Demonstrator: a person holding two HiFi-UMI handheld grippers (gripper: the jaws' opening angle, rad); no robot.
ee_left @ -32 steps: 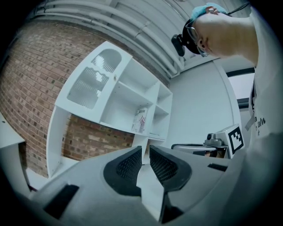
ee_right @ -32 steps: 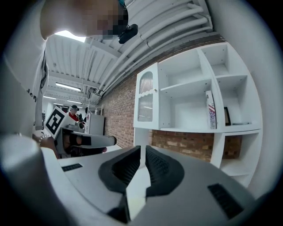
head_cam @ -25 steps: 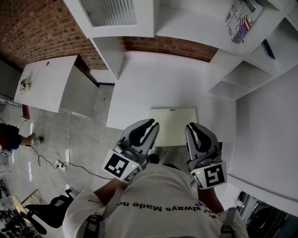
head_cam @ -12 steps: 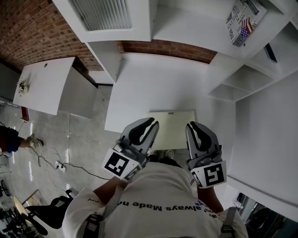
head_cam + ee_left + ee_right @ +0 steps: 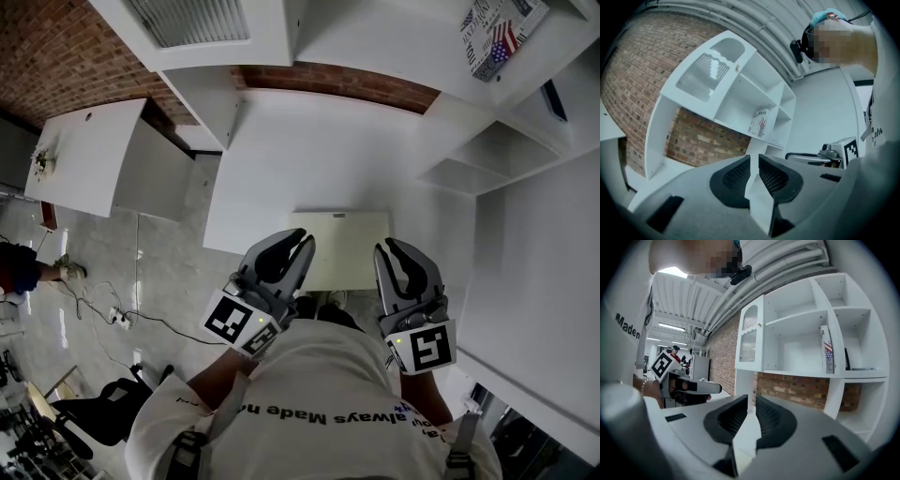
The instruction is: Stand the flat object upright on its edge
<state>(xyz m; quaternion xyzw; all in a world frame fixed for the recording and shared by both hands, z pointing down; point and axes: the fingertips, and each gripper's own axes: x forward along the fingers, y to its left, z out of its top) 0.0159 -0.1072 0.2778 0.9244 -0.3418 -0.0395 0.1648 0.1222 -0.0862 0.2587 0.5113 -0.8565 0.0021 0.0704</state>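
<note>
A pale, flat rectangular board (image 5: 341, 249) lies roughly level in the head view, over the near edge of the white table (image 5: 309, 159). My left gripper (image 5: 306, 240) is shut on the board's left edge. My right gripper (image 5: 383, 251) is shut on its right edge. In the left gripper view the thin white board edge (image 5: 758, 199) runs between the black pads (image 5: 736, 176). The right gripper view shows the same board edge (image 5: 746, 434) pinched between its pads (image 5: 774, 420). The board's near edge is hidden behind the person's body.
A white shelf unit (image 5: 506, 150) stands at the right and back, with a printed box (image 5: 494, 31) on it. A second white table (image 5: 84, 159) is at the left by the brick wall (image 5: 56, 47). Cables (image 5: 112, 323) and a black chair (image 5: 103, 422) are on the floor.
Both grippers keep their grip on the board. They and the board have shifted slightly forward over the table, and the head view has tilted a little.
</note>
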